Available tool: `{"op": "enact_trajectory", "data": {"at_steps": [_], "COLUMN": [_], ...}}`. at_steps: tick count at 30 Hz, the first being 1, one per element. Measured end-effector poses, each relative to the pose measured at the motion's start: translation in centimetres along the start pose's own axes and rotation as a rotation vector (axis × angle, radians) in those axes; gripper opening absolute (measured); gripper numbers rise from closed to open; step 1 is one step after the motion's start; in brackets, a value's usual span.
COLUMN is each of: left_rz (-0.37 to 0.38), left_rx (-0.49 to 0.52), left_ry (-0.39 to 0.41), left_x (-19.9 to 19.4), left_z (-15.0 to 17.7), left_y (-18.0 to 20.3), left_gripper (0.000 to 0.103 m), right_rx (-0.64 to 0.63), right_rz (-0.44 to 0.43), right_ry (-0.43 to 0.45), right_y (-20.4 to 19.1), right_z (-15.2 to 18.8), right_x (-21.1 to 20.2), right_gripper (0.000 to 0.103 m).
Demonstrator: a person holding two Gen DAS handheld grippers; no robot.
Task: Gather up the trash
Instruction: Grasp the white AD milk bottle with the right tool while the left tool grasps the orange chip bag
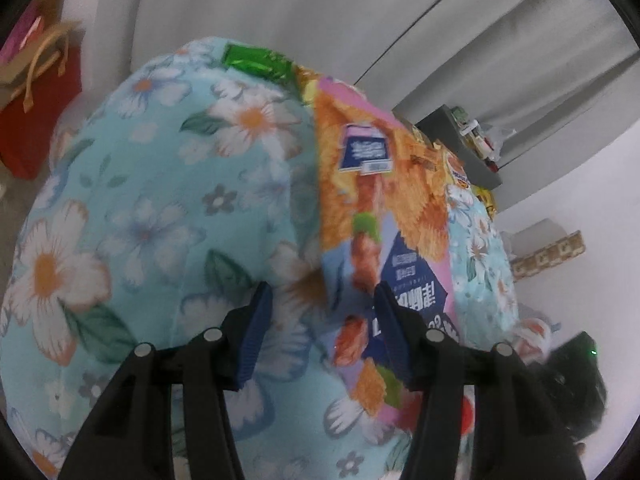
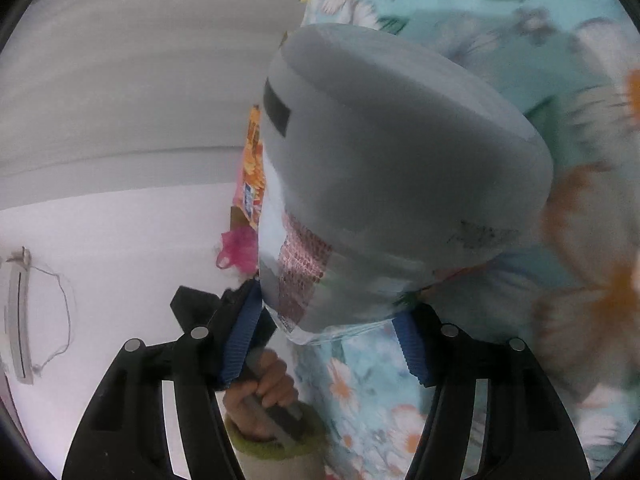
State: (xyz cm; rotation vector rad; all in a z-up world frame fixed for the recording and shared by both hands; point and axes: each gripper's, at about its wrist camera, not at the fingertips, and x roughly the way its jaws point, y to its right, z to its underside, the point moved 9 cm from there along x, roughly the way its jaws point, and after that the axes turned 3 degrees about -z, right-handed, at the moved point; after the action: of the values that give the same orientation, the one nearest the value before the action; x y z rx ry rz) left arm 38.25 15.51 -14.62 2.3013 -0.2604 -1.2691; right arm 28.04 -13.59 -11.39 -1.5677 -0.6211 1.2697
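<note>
In the left wrist view an orange and pink snack wrapper (image 1: pixel 372 216) lies on a flowered light-blue cloth (image 1: pixel 160 200). My left gripper (image 1: pixel 320 340) is open just above the cloth, its right finger over the wrapper's near end. A green foil wrapper (image 1: pixel 260 62) lies at the cloth's far edge. In the right wrist view my right gripper (image 2: pixel 332 336) is shut on a grey bin (image 2: pixel 380 168), holding its rim and the clear liner, tilted over the same cloth (image 2: pixel 560 80). A pink scrap (image 2: pixel 240 250) and an orange wrapper (image 2: pixel 254 168) show behind the bin.
A red paper bag (image 1: pixel 36 100) stands far left. A grey bin with trash (image 1: pixel 468 148) sits beyond the cloth's far right end. Grey curtains (image 1: pixel 440 20) hang behind. The person's hand (image 2: pixel 268 392) holds the other gripper's handle below the bin.
</note>
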Motion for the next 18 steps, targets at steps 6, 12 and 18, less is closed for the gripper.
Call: {"op": "enact_trajectory", "data": {"at_steps": [6,12,18], "left_rz": [-0.03,0.02,0.169], "left_rx": [0.056,0.094,0.184], "left_ry": [0.012,0.005,-0.148], "left_x": [1.0,-1.2,-8.4], "left_z": [0.6,2.1,7.7], "left_y": [1.5,2.4,2.4], "left_gripper": [0.021,0.0,0.0], "right_rx": [-0.068,-0.17,-0.286], "right_rz": [-0.007,0.046,0.136], "right_ry": [0.009,-0.005,-0.13], "right_y": [-0.1,-0.6,-1.8], "right_z": [0.8,2.6,6.5], "right_x": [-3.7,-8.1,-12.7], "right_gripper": [0.06,0.06,0.06]}}
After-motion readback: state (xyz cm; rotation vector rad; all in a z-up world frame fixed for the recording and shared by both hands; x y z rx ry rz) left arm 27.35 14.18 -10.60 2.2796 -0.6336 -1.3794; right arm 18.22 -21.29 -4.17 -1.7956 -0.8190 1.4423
